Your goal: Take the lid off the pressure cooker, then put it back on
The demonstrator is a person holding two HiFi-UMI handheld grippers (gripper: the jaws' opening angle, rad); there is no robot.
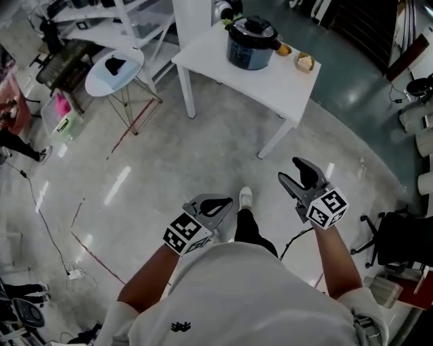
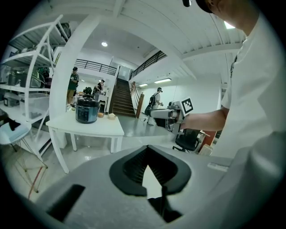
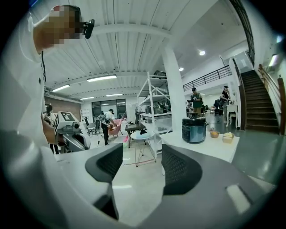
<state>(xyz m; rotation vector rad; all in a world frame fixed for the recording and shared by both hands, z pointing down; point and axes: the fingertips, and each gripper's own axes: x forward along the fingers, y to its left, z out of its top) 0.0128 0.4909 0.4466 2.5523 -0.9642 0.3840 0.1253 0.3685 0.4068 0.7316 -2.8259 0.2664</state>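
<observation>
The dark pressure cooker stands on a white table far ahead of me, its black lid seated on top. Both grippers hang in the air over the floor, well short of the table. My left gripper has its tips touching and holds nothing. My right gripper stands open and empty. The left gripper view shows the cooker small at the left, beyond the shut left gripper. In the right gripper view the cooker sits to the right of the open right gripper.
A small bowl and a yellowish item lie on the table beside the cooker. A round white side table and white shelving stand to the left. An office chair is at the right. People move about in the background.
</observation>
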